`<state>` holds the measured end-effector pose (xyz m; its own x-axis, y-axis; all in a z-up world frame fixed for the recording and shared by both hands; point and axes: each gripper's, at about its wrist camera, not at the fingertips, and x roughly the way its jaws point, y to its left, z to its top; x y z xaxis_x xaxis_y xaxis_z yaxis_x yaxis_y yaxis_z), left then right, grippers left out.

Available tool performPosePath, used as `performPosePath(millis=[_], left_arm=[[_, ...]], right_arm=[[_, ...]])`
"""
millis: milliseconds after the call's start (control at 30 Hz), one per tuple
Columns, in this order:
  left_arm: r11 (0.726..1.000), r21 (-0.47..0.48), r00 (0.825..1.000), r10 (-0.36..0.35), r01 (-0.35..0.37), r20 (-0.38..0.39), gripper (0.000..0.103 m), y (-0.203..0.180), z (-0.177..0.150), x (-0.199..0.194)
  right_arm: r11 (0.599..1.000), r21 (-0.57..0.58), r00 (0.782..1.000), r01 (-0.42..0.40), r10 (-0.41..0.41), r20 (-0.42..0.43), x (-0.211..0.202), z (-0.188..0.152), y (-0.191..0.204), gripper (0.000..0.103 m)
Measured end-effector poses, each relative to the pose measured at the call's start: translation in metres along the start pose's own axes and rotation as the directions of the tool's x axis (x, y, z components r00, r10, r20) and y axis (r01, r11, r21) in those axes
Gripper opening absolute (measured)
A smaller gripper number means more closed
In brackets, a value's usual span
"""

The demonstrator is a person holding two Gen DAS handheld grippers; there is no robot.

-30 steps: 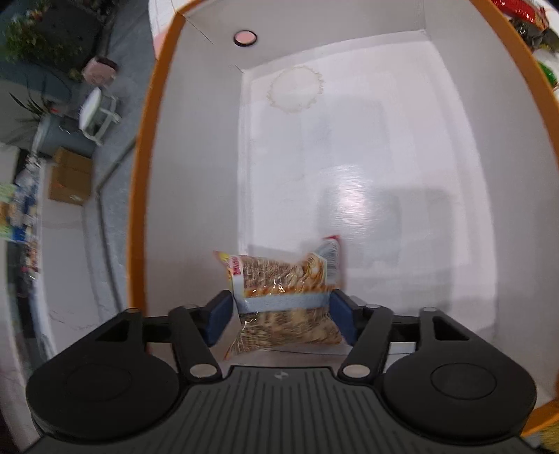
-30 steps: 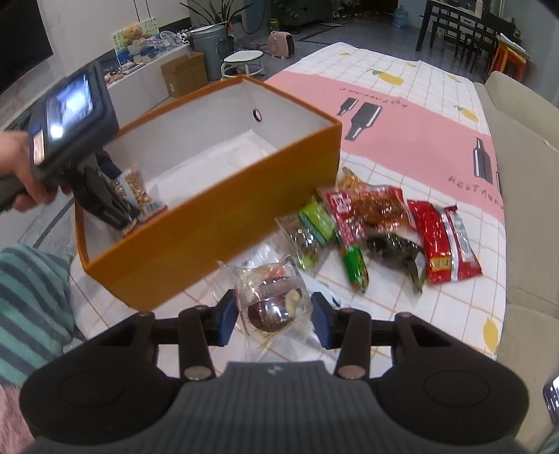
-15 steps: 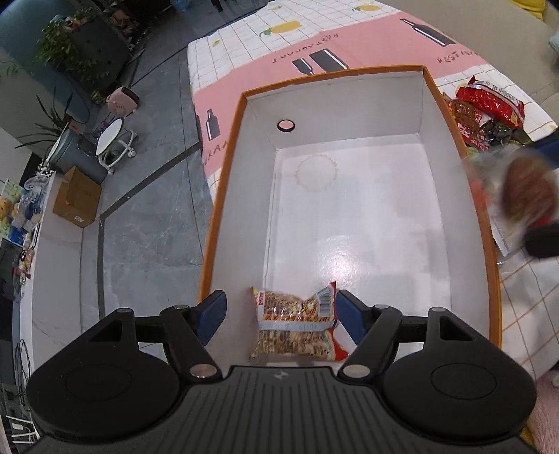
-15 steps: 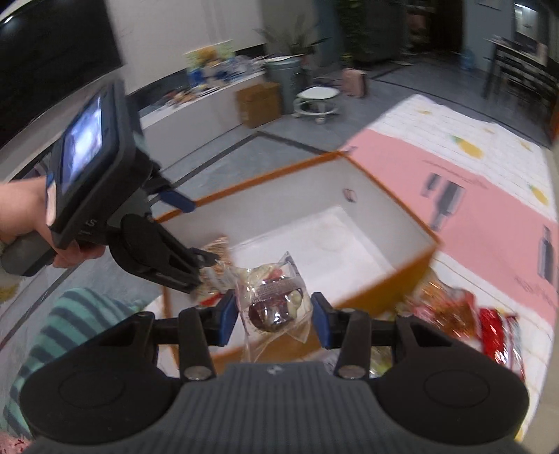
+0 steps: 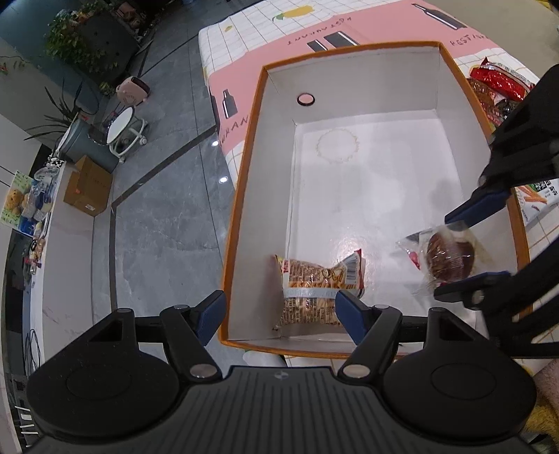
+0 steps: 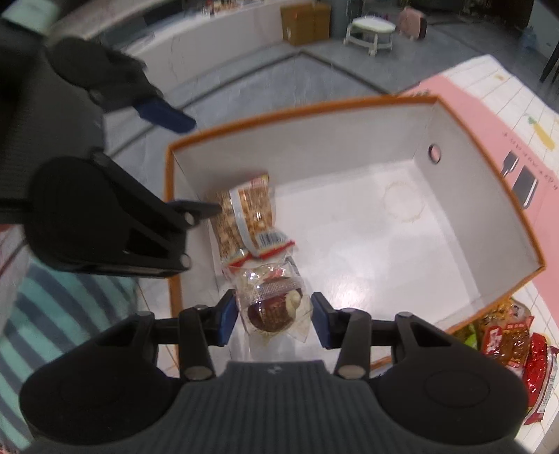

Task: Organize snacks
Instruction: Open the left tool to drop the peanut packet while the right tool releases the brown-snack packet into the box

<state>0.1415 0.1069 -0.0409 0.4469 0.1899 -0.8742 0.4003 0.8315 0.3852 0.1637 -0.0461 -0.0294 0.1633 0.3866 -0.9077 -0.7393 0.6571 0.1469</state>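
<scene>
The left gripper (image 5: 279,312) hangs over the near-left corner of the orange box (image 5: 241,195), jaws spread and empty. The peanut packet (image 5: 319,288) lies on the box floor against the left wall. To its right, the right gripper (image 6: 272,319) pinches a clear-wrapped chocolate cake (image 6: 272,307) low inside the box, just beside the peanuts. The step in hand looks like placing this second snack; next the jaws should part to drop it. More packets (image 6: 513,345) wait outside on the tablecloth (image 5: 349,24).
</scene>
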Motion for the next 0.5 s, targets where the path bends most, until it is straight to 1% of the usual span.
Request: performPosePath(millis=[67, 167, 300, 433, 500], left_arm=[[1.0, 0.003, 1.0, 0.01, -0.01, -0.018, 0.083, -0.001, -0.001, 0.005], [1.0, 0.003, 0.999, 0.017, -0.017, -0.033, 0.083, -0.002, -0.004, 0.01], [1.0, 0.017, 0.999, 0.021, -0.02, -0.039, 0.083, -0.003, -0.007, 0.012], [0.999, 0.026, 0.999, 0.024, -0.023, -0.042, 0.083, -0.004, -0.008, 0.014], [1.0, 0.019, 0.999, 0.024, -0.024, -0.045, 0.083, -0.004, -0.007, 0.015]], right_arm=[[1.0, -0.003, 0.999, 0.002, -0.002, -0.039, 0.012, 0.0, -0.001, 0.043], [1.0, 0.002, 0.997, -0.011, 0.012, -0.072, 0.022, 0.002, -0.002, 0.043], [1.0, -0.015, 0.996, -0.001, 0.0, -0.095, 0.027, 0.001, 0.0, 0.044], [1.0, -0.007, 0.992, -0.018, 0.017, -0.125, 0.029, -0.004, -0.004, 0.044], [1.0, -0.02, 0.993, -0.013, 0.011, -0.121, 0.03, -0.006, -0.003, 0.044]])
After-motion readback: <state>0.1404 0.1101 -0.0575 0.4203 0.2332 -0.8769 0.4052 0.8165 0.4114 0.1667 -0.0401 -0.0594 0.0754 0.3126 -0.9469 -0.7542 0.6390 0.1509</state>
